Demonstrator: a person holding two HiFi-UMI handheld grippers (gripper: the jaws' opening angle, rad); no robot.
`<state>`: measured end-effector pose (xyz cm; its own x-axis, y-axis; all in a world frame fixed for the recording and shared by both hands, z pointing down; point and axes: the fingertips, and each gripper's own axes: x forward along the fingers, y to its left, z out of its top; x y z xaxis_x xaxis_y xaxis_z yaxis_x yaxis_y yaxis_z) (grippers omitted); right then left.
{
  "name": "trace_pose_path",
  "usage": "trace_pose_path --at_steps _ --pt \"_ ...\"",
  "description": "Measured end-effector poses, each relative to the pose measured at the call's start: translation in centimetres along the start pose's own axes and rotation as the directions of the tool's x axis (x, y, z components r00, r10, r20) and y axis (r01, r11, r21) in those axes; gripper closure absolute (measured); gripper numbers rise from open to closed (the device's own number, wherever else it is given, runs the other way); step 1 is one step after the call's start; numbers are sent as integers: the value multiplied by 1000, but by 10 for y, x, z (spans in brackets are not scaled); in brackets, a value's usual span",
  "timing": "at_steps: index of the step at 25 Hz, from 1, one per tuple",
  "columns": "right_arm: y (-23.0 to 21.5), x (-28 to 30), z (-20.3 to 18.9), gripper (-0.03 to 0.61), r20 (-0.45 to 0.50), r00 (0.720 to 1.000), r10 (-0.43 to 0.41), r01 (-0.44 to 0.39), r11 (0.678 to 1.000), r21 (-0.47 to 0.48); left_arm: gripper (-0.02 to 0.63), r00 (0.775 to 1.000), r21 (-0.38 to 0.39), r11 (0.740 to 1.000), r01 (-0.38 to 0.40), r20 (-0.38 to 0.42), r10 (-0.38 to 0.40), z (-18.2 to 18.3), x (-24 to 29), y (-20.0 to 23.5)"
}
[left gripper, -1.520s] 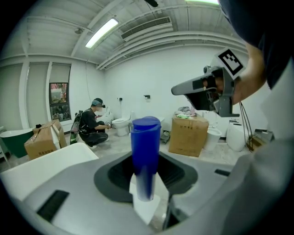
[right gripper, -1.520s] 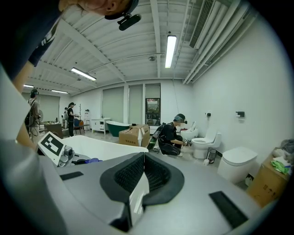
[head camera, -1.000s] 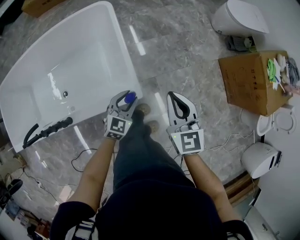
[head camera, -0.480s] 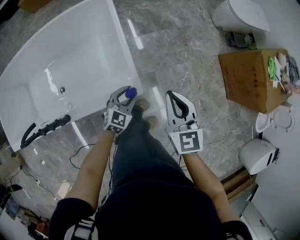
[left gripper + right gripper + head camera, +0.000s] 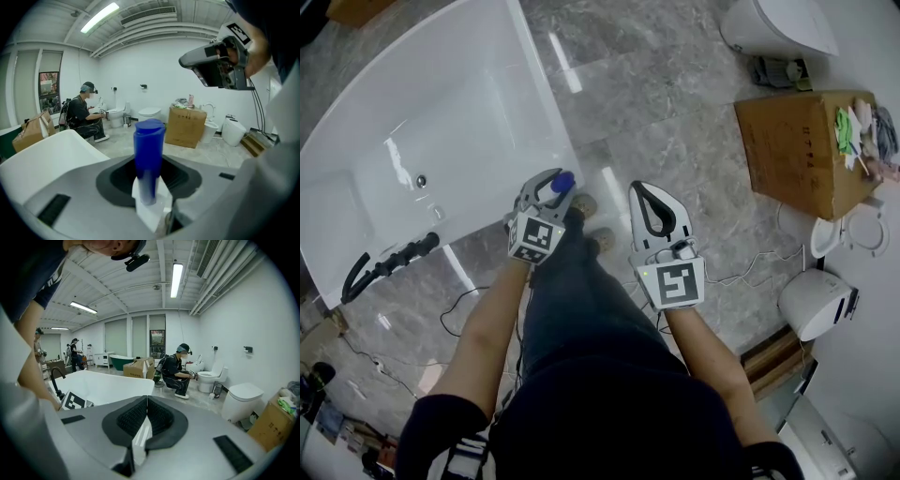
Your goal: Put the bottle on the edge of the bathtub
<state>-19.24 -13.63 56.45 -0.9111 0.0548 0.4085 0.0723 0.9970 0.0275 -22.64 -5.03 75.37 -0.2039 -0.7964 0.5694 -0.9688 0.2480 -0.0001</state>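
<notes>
Blue cylindrical plastic bottle (image 5: 562,182) stands upright between the jaws of the left gripper (image 5: 549,187), pinched low on its body, with the capped top well clear above the pads. The left gripper view shows no visible lean. Right gripper (image 5: 652,204) is at 3 o'clock of the left one, apart from it, jaws pressed together on nothing. White glossy bathtub (image 5: 546,89) spreads from 9 to 12 o'clock of the left gripper. In the head view the bottle overlaps the tub's near corner, but its height above the rim can't be told. Black faucet (image 5: 394,260) sits on the near rim at about 8 o'clock, well apart, and grey marble floor (image 5: 675,112) lies at 1 o'clock. Step in hand looks like the carry to the rim, with the placing not yet done. To do it well, move toward 11 o'clock until the base is over the flat part of the rim, not the curved lip. Hold the bottle vertical and lower it slowly until the base bears flat. The rim looks narrow and slick, so centre the bottle across its width. Spread the jaws only once it rests, then back out toward 5 o'clock without brushing the cap. The right gripper is probably best held off to the side.
</notes>
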Motion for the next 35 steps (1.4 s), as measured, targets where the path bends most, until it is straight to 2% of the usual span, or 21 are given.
trace_pose_path --at_steps 7,12,16,23,31,35 --pt "0 0 -2 561 -10 1000 -3 3 1000 7 462 1000 24 999 23 -1 -23 -1 5 -4" --pt "-1 -2 -2 561 -5 1000 -13 13 1000 9 462 1000 -3 1000 25 -10 -26 -5 2 -3" --pt "-1 -2 2 561 -2 1000 -9 9 1000 -4 462 997 39 997 70 -31 -68 -11 -1 -10" --pt "2 -3 9 561 12 1000 -8 8 1000 -15 453 992 52 993 107 -70 -103 -15 -8 -11" --pt "3 -12 20 561 38 999 -22 23 999 -25 449 995 58 994 93 -42 -91 6 -29 -5" --pt "-1 -20 25 561 61 997 -52 54 998 -31 449 996 88 992 89 -15 -88 27 -42 -3"
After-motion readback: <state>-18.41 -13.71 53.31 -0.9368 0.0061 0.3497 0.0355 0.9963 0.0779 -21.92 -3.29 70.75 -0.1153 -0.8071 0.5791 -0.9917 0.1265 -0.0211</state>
